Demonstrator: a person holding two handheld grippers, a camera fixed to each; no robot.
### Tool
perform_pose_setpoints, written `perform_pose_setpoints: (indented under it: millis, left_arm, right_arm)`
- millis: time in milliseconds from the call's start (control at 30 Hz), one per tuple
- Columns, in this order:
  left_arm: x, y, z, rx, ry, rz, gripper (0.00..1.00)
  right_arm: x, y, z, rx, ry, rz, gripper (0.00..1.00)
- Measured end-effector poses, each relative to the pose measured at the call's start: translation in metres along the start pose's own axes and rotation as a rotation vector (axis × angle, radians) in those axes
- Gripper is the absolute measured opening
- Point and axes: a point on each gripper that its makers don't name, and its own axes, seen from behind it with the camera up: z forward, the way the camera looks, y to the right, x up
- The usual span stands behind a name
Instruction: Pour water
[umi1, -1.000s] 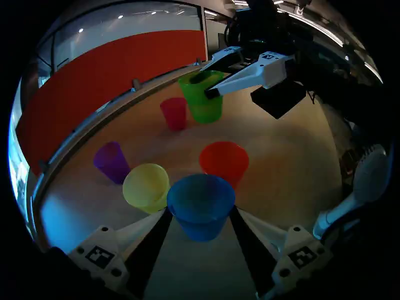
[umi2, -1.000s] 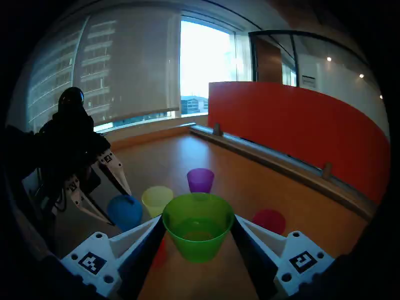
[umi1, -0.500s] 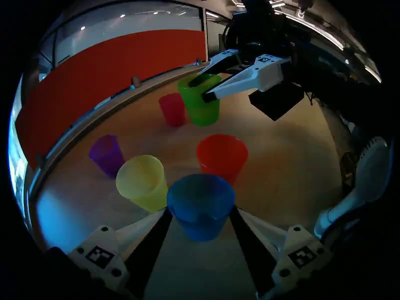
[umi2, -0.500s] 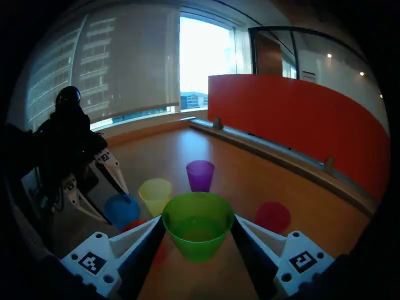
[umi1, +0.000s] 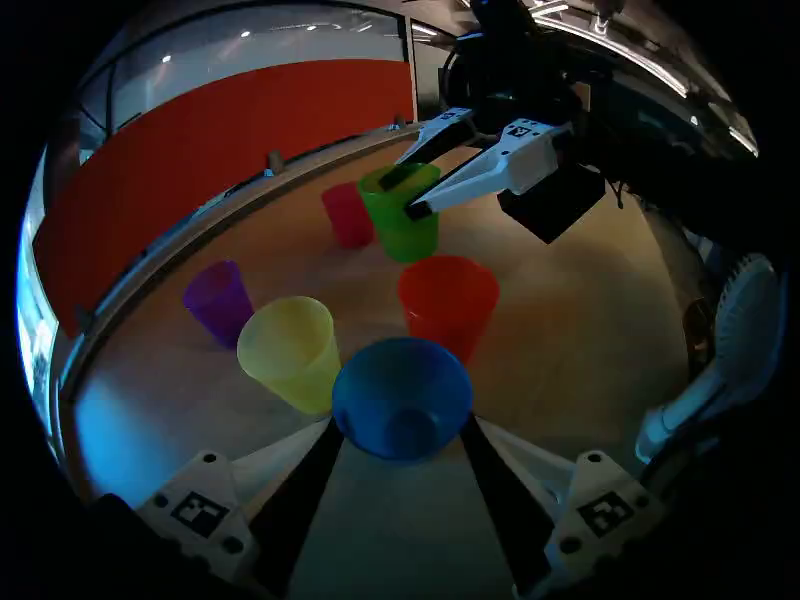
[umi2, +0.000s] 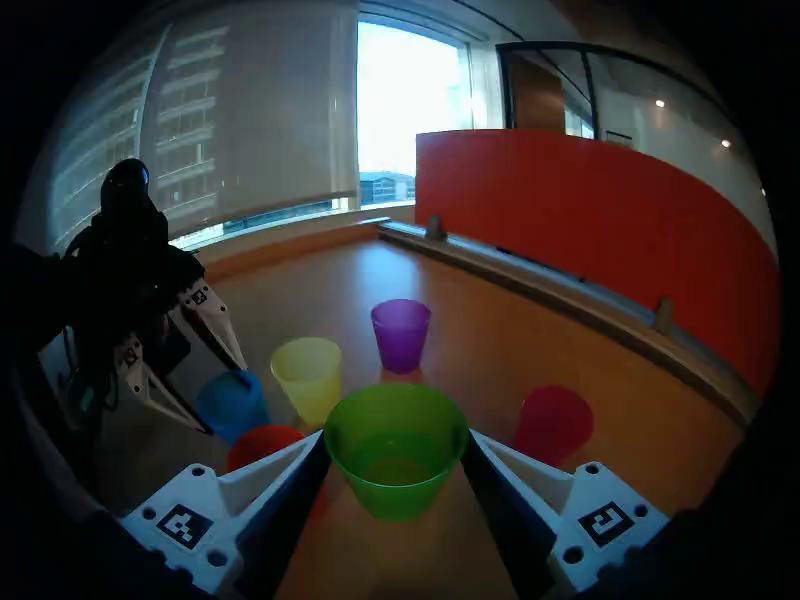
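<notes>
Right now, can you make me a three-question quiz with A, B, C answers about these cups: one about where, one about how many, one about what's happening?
1. Where does the round yellow plastic cup stand?
A. on the wooden table, next to the round blue plastic cup
B. on a chair
C. on the floor

2. How many plastic cups are there?
A. four
B. six
C. eight

3. The round green plastic cup is
A. lying on its side
B. upside down
C. upright between the right hand-held gripper's fingers

Answers:
1 A: it stands by the blue cup that the left hand-held gripper grips.
2 B: add the orange plastic cup, purple plastic cup and pink plastic cup to those three.
3 C: both fingers press its sides, mouth up.
</notes>
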Motion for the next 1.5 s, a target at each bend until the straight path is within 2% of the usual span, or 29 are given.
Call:
perform_pose_setpoints:
  millis: [233,433,633,900,1100,1333,1500]
  left_arm:
    - [-0.001,-0.001,0.0,0.001,-0.006,0.001,0.9]
    - [-0.004,-0.001,-0.002,0.008,-0.023,0.006,0.91]
    - [-0.007,-0.001,-0.007,0.011,-0.034,0.009,1.0]
    - [-0.007,-0.005,-0.013,0.02,-0.034,-0.001,1.0]
    - [-0.011,-0.003,-0.013,0.024,-0.036,0.004,1.0]
    - [-0.016,0.001,-0.015,0.023,-0.036,-0.01,1.0]
    - [-0.018,0.0,-0.017,0.031,-0.036,-0.022,1.0]
  right_arm:
    - [-0.012,0.003,0.007,-0.006,-0.024,0.002,0.91]
    - [-0.026,0.006,0.011,-0.009,-0.053,0.009,0.92]
    - [-0.04,0.009,0.014,-0.012,-0.089,0.01,0.92]
    - [-0.049,0.007,0.018,-0.005,-0.121,0.008,0.92]
    - [-0.054,0.005,0.02,-0.007,-0.136,-0.002,0.93]
    - [-0.057,0.005,0.021,-0.008,-0.137,0.007,0.94]
    - [-0.055,0.004,0.019,-0.009,-0.126,0.018,0.99]
